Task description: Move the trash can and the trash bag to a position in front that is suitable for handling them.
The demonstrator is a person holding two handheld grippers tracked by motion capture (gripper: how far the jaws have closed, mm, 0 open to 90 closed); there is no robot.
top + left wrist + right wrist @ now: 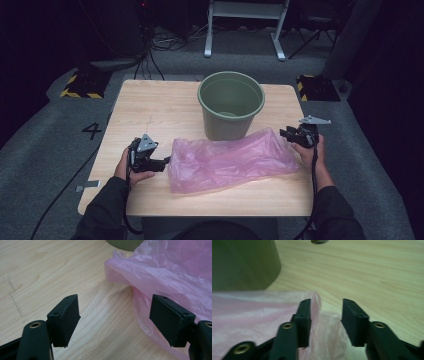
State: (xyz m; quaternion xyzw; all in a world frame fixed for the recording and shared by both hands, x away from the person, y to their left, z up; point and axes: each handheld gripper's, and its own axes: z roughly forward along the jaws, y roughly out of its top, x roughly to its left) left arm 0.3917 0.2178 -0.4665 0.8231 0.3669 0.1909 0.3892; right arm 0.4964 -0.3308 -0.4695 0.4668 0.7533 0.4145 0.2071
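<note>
The pink plastic bag (pixel 230 161) lies crumpled across the middle of the table (pixel 150 107), its far edge against the green bucket (pixel 230 105). I've got my left tool (pixel 161 163) at the bag's left end, jaws spread wide with nothing between them. My right tool (pixel 288 134) sits at the right end, parted, a fold of bag lying between the jaws.

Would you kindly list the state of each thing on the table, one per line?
Green bin: upright, apparently empty.
Pink plastic bag: lying crumpled on the table, against the bin's base.
Left tool: open, one jaw over the bag's edge.
Right tool: open, bag corner between its jaws.
</note>
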